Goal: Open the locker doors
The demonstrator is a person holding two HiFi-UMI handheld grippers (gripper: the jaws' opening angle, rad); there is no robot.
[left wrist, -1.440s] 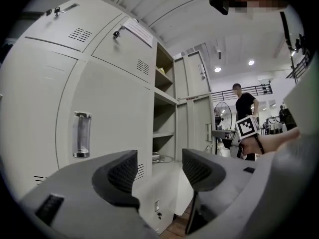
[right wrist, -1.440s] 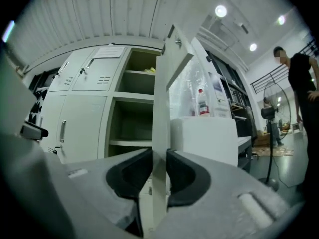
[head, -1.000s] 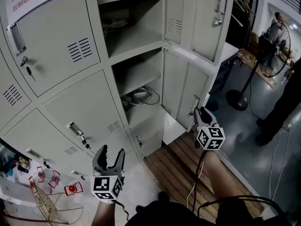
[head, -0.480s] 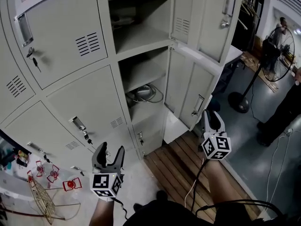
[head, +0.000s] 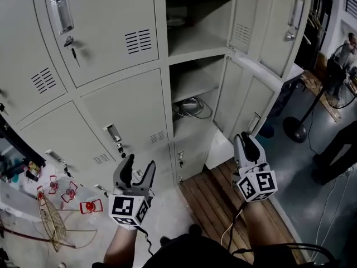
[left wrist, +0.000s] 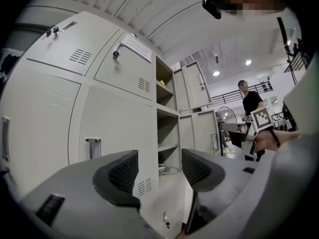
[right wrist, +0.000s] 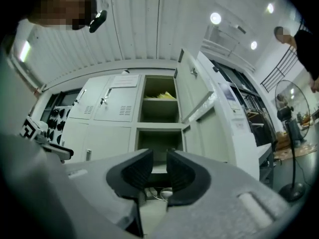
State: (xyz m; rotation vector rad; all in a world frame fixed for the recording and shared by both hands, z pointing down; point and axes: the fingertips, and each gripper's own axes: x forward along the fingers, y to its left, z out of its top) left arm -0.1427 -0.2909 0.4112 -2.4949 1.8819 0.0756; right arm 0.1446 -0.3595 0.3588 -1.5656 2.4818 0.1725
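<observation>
A bank of grey lockers fills the head view. The right column's upper door point(head: 281, 21) and middle door point(head: 245, 102) stand swung open, showing two compartments point(right wrist: 159, 101). A closed door point(head: 125, 116) with a handle point(head: 113, 133) faces my left gripper point(head: 135, 171), which is held open and empty a little below it. That handle point(left wrist: 92, 147) shows just left of the jaws. My right gripper point(head: 245, 143) hangs below the open middle door, off its handle point(head: 254, 121). Its jaws are closing to a narrow gap with nothing between them point(right wrist: 159, 169).
A small shut bottom door point(head: 189, 155) sits under the open compartments. Coiled cables point(head: 192, 106) lie in the middle compartment. Wooden slats point(head: 217, 200) cover the floor in front. Red items point(head: 70, 194) hang at lower left. A standing fan point(head: 295, 128) and a person point(head: 337, 147) are at the right.
The head view has swung left, so the lockers sit further right in frame. My right gripper has drawn back from the open middle door's handle. The left gripper has risen slightly.
</observation>
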